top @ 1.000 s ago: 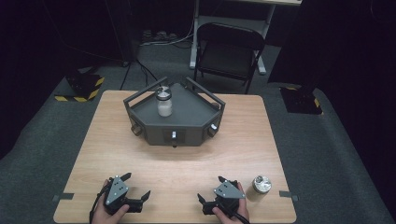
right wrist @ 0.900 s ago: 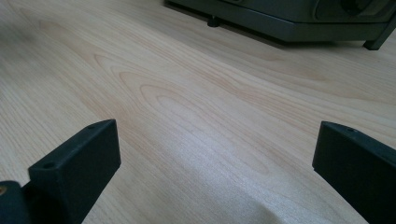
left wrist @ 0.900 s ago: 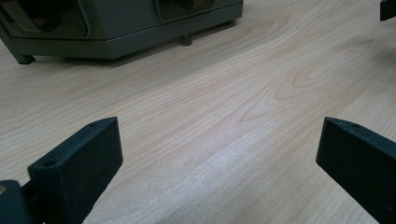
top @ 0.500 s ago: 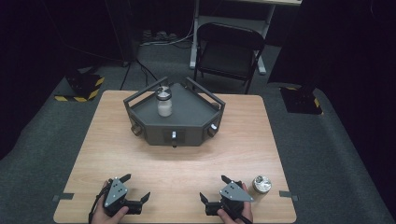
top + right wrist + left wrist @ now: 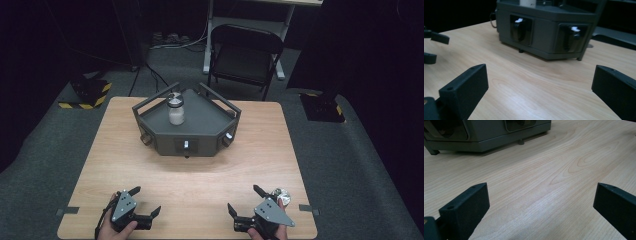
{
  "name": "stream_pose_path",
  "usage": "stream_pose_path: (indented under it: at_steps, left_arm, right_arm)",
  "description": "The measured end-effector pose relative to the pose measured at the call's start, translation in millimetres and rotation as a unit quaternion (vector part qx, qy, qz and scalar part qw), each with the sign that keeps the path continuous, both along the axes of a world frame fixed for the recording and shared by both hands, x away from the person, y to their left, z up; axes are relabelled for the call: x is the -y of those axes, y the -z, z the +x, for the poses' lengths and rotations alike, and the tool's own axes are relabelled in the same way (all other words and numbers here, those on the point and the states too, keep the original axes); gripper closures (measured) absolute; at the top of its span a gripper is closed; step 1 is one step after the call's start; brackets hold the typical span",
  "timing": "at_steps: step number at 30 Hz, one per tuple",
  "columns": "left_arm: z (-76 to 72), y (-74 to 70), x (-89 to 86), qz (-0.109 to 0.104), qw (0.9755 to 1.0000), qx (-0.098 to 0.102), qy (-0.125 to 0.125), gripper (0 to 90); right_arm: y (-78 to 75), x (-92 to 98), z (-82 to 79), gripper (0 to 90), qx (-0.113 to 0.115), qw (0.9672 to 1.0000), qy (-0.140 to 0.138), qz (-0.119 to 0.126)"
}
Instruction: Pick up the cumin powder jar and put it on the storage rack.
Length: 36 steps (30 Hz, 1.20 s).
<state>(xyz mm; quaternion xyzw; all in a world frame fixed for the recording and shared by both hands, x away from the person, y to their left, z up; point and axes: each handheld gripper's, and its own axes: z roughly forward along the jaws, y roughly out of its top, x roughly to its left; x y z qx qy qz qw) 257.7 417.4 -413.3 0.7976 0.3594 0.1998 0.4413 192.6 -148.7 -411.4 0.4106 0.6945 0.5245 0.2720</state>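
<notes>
A small glass jar [image 5: 175, 110] with white contents and a metal lid stands upright on a dark grey angular fixture [image 5: 200, 127] at the table's far middle. My left gripper [image 5: 146, 200] rests near the front left edge, open, with bare wood between its jaws [image 5: 541, 202]. At the front right my right gripper [image 5: 243, 198] is open too, holding nothing [image 5: 540, 85]. A small silvery round object [image 5: 281, 193] lies right beside the right gripper's body. The right gripper view faces the fixture [image 5: 549, 37] and its two white-tipped knobs [image 5: 519, 21].
The wooden table [image 5: 250, 150] has open room between the fixture and both grippers. A folding chair [image 5: 245, 55] stands beyond the far edge. The left gripper's jaws [image 5: 434, 47] appear at the left of the right gripper view.
My right gripper has slid to the right, up against the silvery object. The left gripper has stayed put.
</notes>
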Motion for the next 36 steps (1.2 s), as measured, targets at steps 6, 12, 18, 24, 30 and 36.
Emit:
stream_pose_path:
  at_steps: [6, 12, 18, 24, 30, 36]
  left_arm:
    - [2.8, -0.6, -0.7, -0.003, 1.0, -0.008, 0.0, 0.7]
    - [4.9, -1.6, -0.1, 0.0, 0.9999, -0.012, -0.002, 0.7]
    - [8.4, -3.0, -2.7, -0.001, 0.9997, -0.021, -0.009, 0.7]
    - [11.0, -3.4, -4.6, -0.002, 0.9996, -0.026, -0.013, 0.8]
    - [9.9, -5.0, 1.5, 0.017, 0.9997, -0.019, -0.004, 0.8]
    - [10.4, -4.7, 2.5, 0.016, 0.9997, -0.019, -0.002, 0.9]
  right_arm:
    - [-3.8, 11.5, -10.5, 0.8, 0.01, 0.9994, 0.033, -0.003]
    - [-4.4, 22.8, -20.5, 0.7, 0.007, 0.997, 0.076, -0.011]
    - [-0.7, 31.4, -27.3, 0.6, 0.002, 0.9933, 0.111, -0.031]
    - [3.6, 36.1, -29.0, 0.7, -0.007, 0.9906, 0.133, -0.032]
    - [11.8, 40.4, -21.3, 0.7, -0.039, 0.9887, 0.142, -0.028]
    - [19.1, 45.3, -19.2, 5.2, -0.052, 0.9877, 0.146, -0.02]
